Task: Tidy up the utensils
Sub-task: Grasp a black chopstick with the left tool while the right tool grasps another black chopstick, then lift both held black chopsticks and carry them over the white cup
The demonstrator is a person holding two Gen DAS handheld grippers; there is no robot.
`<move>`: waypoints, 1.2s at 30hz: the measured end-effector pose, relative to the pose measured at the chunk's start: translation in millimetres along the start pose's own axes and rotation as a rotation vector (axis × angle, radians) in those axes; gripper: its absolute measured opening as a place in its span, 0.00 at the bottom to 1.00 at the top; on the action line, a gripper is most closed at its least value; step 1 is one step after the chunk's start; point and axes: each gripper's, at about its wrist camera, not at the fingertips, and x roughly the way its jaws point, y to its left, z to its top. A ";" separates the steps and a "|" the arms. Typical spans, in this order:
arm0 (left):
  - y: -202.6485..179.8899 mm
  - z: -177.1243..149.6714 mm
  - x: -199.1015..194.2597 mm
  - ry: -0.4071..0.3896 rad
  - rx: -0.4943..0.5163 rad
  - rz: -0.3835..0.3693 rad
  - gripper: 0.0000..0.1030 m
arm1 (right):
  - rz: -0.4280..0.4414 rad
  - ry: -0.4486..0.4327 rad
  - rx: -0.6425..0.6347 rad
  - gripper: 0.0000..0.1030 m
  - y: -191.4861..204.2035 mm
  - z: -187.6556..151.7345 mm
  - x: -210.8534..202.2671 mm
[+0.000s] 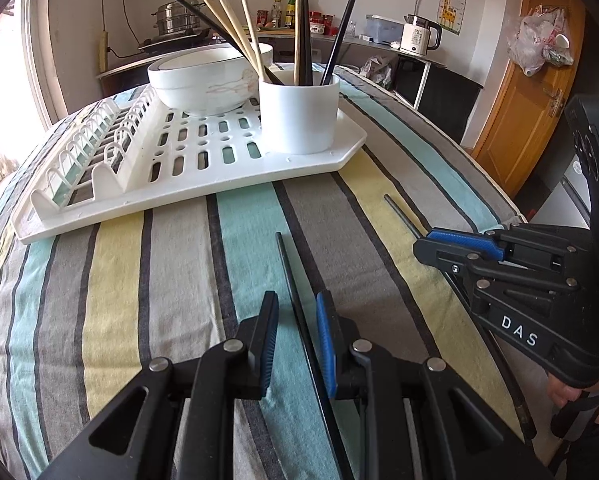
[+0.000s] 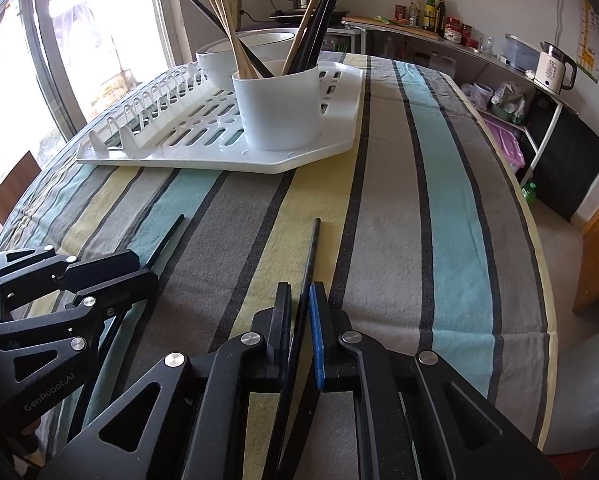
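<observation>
On the striped tablecloth (image 1: pixel 179 264), both grippers' fingers (image 1: pixel 269 320) (image 2: pixel 283 308) narrowly straddle black chopsticks (image 1: pixel 295 288) (image 2: pixel 309 256).

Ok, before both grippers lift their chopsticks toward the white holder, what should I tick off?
1. Right gripper shut on right chopstick: ok.
2. Left gripper clamped on left chopstick: not ok, there is a gap beside one pad.
3. Both chopsticks lying on the tablecloth: ok.
4. White holder upright on drying rack: ok.
5. Free space inside the holder: cannot tell.
</observation>
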 end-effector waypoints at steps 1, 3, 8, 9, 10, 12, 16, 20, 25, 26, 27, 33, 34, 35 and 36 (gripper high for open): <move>-0.7 0.1 0.1 0.001 0.003 0.009 0.18 | -0.002 0.002 -0.001 0.06 0.3 0.5 0.3; -1.3 0.8 0.7 0.002 0.008 0.027 0.13 | 0.000 0.003 0.003 0.06 0.6 1.8 1.2; 2.5 5.3 2.2 0.020 0.002 0.011 0.07 | 0.014 -0.016 0.016 0.05 0.0 3.6 -4.5; 3.1 6.1 1.8 0.020 0.004 0.009 0.07 | 0.017 -0.025 0.017 0.05 -0.2 4.5 -7.5; 3.5 6.9 0.5 0.016 0.007 0.008 0.07 | 0.020 -0.035 0.018 0.05 -1.1 5.1 -11.3; 4.5 10.1 -5.2 0.001 0.010 0.003 0.07 | 0.025 -0.059 0.022 0.05 -1.3 7.8 -19.4; 7.1 19.1 -22.5 -0.042 0.016 -0.005 0.07 | 0.037 -0.117 0.032 0.05 -2.9 14.3 -40.4; 11.6 30.3 -45.7 -0.096 0.016 -0.015 0.07 | 0.046 -0.184 0.042 0.05 -4.5 22.1 -65.0; 17.3 44.2 -76.9 -0.172 0.015 -0.025 0.07 | 0.047 -0.264 0.054 0.05 -5.4 29.4 -93.7; 19.1 46.7 -82.6 -0.186 0.013 -0.026 0.06 | 0.046 -0.278 0.057 0.05 -4.9 29.9 -98.1; 20.6 48.1 -87.6 -0.199 0.013 -0.025 0.06 | 0.046 -0.290 0.060 0.05 -5.2 30.9 -102.5; 27.4 50.8 -109.6 -0.249 0.007 -0.033 0.04 | 0.039 -0.342 0.060 0.05 -2.8 30.0 -122.4; 27.7 50.5 -111.2 -0.253 0.009 -0.040 0.04 | 0.038 -0.346 0.059 0.05 -2.0 29.8 -123.4; 27.7 50.4 -111.5 -0.254 0.012 -0.044 0.04 | 0.032 -0.347 0.059 0.05 -1.7 29.2 -123.9; 29.0 49.5 -109.8 -0.251 0.007 -0.044 0.04 | 0.030 -0.349 0.059 0.05 -1.4 29.3 -124.1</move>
